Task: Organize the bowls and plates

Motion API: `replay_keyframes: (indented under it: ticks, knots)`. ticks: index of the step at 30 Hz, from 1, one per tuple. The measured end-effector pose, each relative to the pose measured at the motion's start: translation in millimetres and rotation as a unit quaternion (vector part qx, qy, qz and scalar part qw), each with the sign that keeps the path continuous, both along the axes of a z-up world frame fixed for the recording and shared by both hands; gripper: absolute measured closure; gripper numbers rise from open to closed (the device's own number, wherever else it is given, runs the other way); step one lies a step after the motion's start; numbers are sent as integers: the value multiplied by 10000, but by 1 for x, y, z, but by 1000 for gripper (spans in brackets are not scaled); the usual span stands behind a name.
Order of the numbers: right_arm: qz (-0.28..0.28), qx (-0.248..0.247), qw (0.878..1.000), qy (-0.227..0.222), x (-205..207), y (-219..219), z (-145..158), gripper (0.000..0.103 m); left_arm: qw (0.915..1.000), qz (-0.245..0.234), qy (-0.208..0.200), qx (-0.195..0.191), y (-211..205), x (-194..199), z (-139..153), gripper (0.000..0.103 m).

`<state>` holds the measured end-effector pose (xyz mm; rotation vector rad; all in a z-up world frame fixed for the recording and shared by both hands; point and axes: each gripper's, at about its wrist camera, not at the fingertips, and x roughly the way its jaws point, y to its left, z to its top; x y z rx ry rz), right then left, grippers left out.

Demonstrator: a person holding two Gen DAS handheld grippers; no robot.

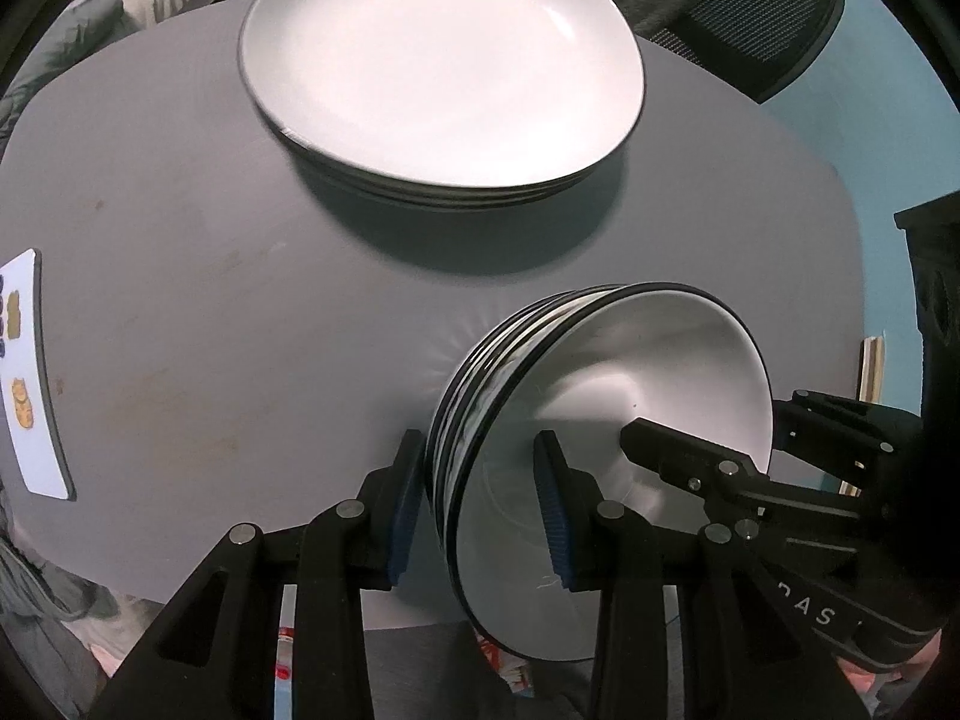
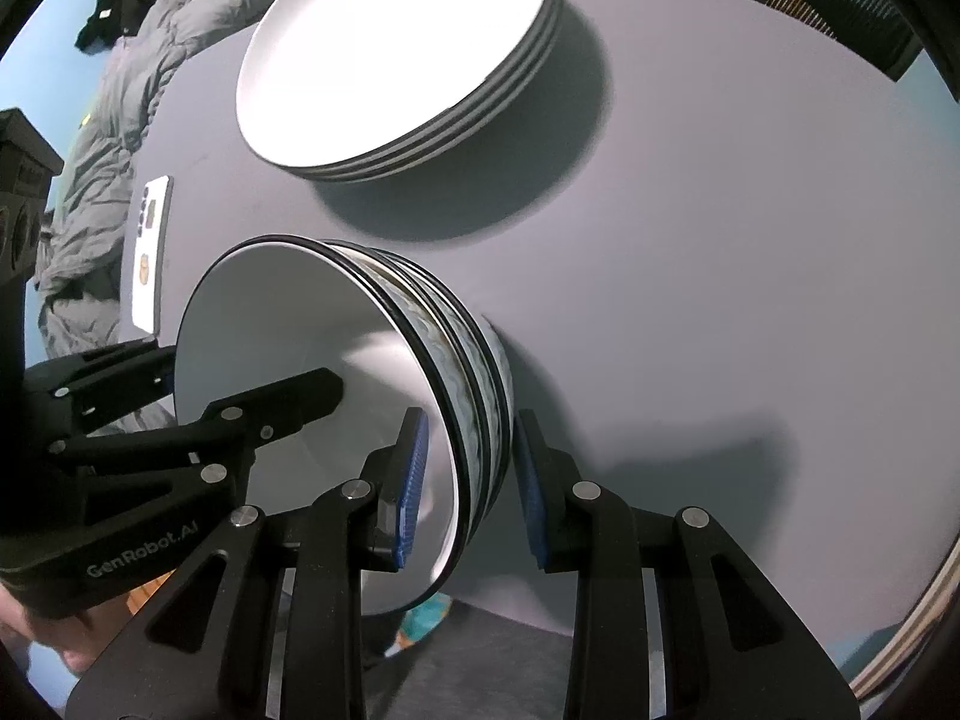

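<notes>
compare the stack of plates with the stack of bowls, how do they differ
The stack of plates lies flat on the grey table, far side, untouched; the stack of bowls is nearer, gripped at opposite rims by the left gripper and right gripper.
The plates are wide and shallow; the bowls are deeper and narrower.
The bowls' outer walls show a wavy blue-grey pattern; the plates' edges look plain.
Both are white inside with dark rims.

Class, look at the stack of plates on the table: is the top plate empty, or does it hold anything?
Empty. The top plate of the stack shows only bare white surface in both wrist views, nothing lying on it.
</notes>
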<state>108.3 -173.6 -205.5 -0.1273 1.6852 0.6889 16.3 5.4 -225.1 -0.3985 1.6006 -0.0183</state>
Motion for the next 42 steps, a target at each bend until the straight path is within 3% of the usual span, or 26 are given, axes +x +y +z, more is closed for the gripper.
replay_keyframes:
  ticks: [13,23,32,40,42]
  knots:
    - [-523,-74,9986,-38,-19,9,5,73,9994,-268,-55,-203,-8,14,-13,69]
    - [-1107,276,9934,-83,-23,-23,6,80,9984,-362,-228,-373,-7,15,-16,68]
    - [-1399,145,9896,-306,-32,-27,14,84,9980,-232,-264,-525,8,5,-15,78]
    - [-1449,16,9889,-332,-37,-19,16,84,9972,-561,-439,-231,-5,2,-9,79]
    - [-1483,-4,9885,-301,-38,-19,15,83,9974,-544,-434,-204,-7,2,-9,75]
